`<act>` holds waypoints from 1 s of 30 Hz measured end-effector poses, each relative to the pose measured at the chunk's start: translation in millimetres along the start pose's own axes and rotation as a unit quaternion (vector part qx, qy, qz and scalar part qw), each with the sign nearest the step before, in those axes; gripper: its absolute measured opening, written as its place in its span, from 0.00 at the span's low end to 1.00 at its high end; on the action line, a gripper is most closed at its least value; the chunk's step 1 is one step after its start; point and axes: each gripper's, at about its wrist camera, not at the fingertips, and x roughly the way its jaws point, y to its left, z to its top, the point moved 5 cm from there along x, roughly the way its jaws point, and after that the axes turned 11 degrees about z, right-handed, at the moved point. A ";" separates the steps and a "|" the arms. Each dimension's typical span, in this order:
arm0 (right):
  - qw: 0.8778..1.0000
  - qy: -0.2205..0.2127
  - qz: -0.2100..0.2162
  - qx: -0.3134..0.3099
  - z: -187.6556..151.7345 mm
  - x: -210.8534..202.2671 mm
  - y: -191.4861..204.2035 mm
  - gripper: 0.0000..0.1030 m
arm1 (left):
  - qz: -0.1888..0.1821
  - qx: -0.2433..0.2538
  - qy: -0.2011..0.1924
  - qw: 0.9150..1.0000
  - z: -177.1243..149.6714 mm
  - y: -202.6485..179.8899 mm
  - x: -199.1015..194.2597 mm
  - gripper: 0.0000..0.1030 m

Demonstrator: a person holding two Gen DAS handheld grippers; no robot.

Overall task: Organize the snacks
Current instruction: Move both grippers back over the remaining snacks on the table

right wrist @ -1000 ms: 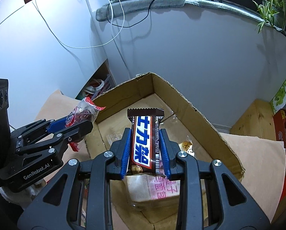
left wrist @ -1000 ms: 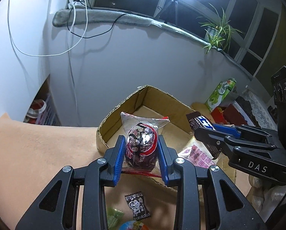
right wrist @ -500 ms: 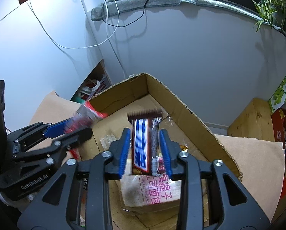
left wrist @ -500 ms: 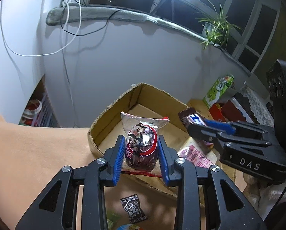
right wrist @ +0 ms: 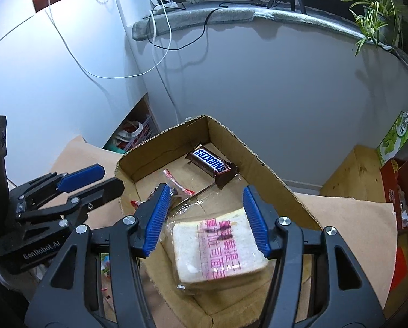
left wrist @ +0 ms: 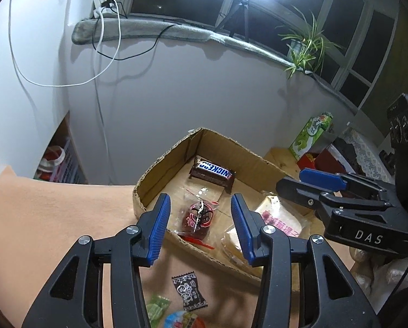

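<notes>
An open cardboard box (left wrist: 160,164) sits on a tan cloth. A Snickers bar (left wrist: 213,170) (right wrist: 212,164) lies in its far corner. Nearer the front, a clear packet with a dark red snack (left wrist: 197,217) (right wrist: 176,187) rests on the box floor. A wrapped slice of bread (right wrist: 220,248) (left wrist: 280,220) lies at the near right. My left gripper (left wrist: 200,202) (right wrist: 109,177) hovers over the red packet, its jaws opening, pads clear of it. My right gripper (right wrist: 205,191) (left wrist: 299,183) hangs above the bread, jaws opening, with nothing between them.
Loose wrapped candies, one black (left wrist: 189,289) and one green (left wrist: 156,309), lie on the cloth in front of the box. A green carton (left wrist: 312,136) and red boxes (right wrist: 400,186) stand to the right on a wooden surface (right wrist: 351,175). A wall rises right behind the box.
Both grippers have opened. The red packet dropped from the left gripper onto the box floor, and the Snickers bar left the right gripper and now lies in the far corner.
</notes>
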 end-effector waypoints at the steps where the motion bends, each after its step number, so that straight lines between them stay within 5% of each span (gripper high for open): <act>1: 1.000 -0.001 0.000 -0.004 -1.9 -4.0 2.4 0.57 | -0.001 0.000 -0.002 1.000 -0.3 0.3 -4.0 0.44; 6: 1.000 -0.011 -0.006 -0.027 -18.1 -27.4 15.3 0.66 | -0.001 -0.008 -0.022 1.000 -2.7 10.3 -31.8 0.44; 13: 0.999 -0.022 0.015 -0.046 -54.7 -58.7 31.4 0.66 | 0.006 -0.017 -0.039 0.999 -22.2 31.9 -69.2 0.44; 30: 0.988 0.054 0.079 -0.119 -182.4 -84.7 79.3 0.72 | 0.020 -0.032 -0.009 0.999 -118.0 65.2 -108.7 0.44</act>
